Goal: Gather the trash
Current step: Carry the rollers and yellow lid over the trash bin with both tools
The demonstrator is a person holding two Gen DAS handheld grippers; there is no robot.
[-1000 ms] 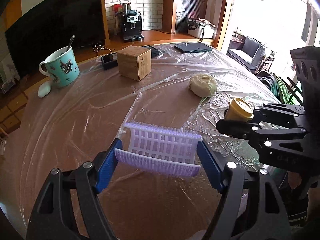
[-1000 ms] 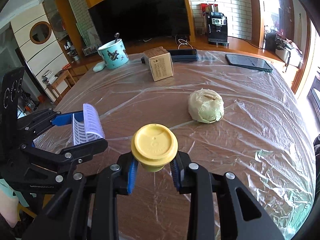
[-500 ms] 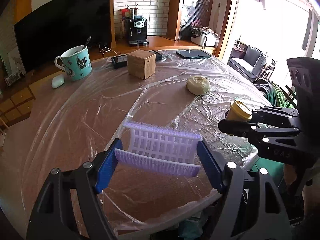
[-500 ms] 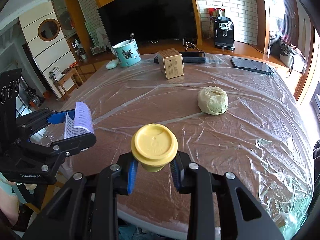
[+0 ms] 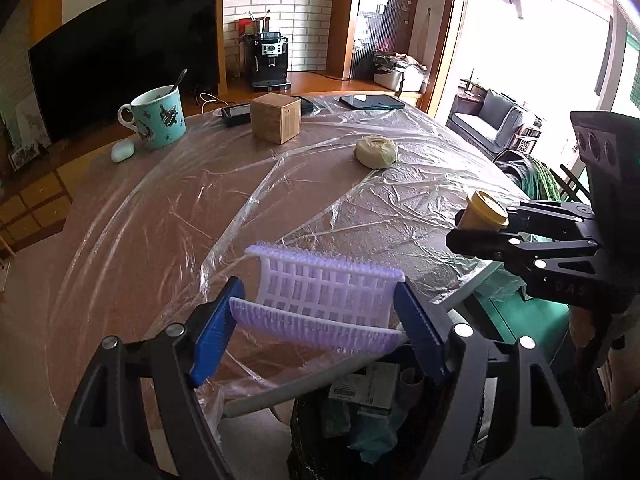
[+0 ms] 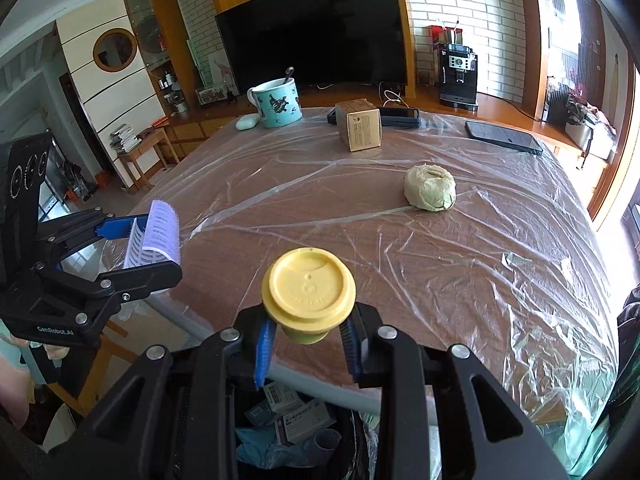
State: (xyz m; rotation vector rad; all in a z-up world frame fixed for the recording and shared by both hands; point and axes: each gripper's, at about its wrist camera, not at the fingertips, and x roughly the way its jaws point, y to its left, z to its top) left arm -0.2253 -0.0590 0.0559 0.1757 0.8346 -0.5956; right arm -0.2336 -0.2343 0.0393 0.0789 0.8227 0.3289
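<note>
Left claw [image 5: 316,312]: gripping a lilac plastic grid piece [image 5: 324,300] by its two ends between blue pads, jaws standing about half open around it; long axis of the piece running crosswise from pad to pad, curled so both bristled edges are facing up and toward the camera. Hanging at the near edge of the bench [image 5: 120,220], partly over a dark bin [image 5: 360,412]. Right claw [image 6: 306,340]: clamping tight on a small yellow lidded cup [image 6: 308,292] just under its lid rim, cup standing upright with the round lid tipped toward the lens; also hanging at the bench edge above the bin. Left view only: grey sofa [image 5: 496,120] by the bright doorway, and the cup seen side-on, showing its tan body. Right view only: round mirror [image 6: 115,49] on the panelled wall, side table stacked with papers, and the grid piece seen end-on as a curl. Writing: "GenRobot.AI" readable on the left claw body in the right view; printed label on the brown carton [image 6: 359,129] too small to read; boxes inside the bin bearing barcodes and text, unreadable. Still lying on the plastic-sheeted bench: pale crumpled wad [image 6: 430,188], near the middle right; turquoise mug [image 6: 278,102] holding a spoon, white earbud case [image 6: 247,122] beside it, dark phones [image 6: 503,137] toward the far edge. Beyond the bench: black television [image 6: 316,28], coffee machine [image 6: 458,76] against white brick.
</note>
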